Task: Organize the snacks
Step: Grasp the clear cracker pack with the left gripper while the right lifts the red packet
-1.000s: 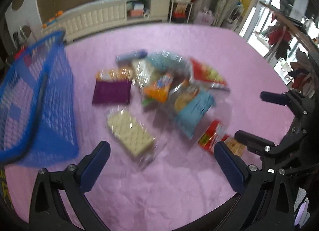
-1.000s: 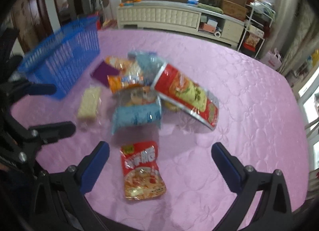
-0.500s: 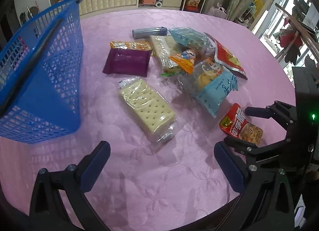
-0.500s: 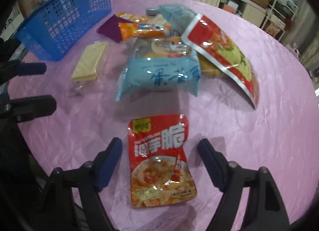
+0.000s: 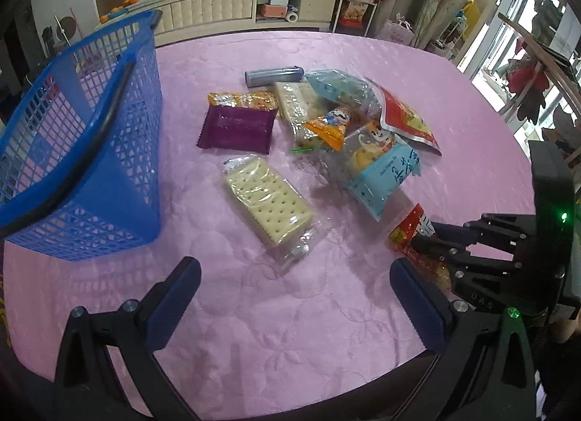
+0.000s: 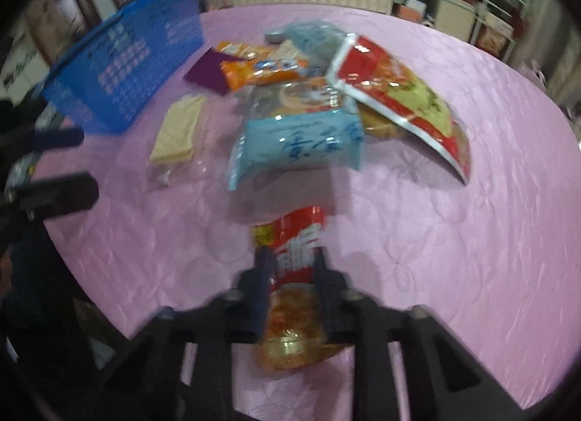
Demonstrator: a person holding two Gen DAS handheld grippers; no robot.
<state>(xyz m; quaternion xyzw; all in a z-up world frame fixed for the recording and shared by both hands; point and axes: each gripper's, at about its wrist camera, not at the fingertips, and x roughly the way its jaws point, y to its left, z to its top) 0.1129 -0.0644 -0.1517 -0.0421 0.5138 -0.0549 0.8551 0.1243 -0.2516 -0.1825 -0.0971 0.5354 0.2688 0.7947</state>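
While left gripper (image 5: 296,297) wide apart, right gripper (image 6: 290,276) tight on red snack packet (image 6: 296,243).

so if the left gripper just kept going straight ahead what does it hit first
Most likely the clear-wrapped cracker pack, which lies on the pink tablecloth ahead of the open left gripper. Depth is uncertain; angled lower, it would meet the cloth first.

A pink quilted tablecloth (image 5: 326,312) covers the table; behind it a long cream cabinet with padded panels (image 5: 218,11) lines the brown wall, and bright windows (image 5: 526,3) stand right
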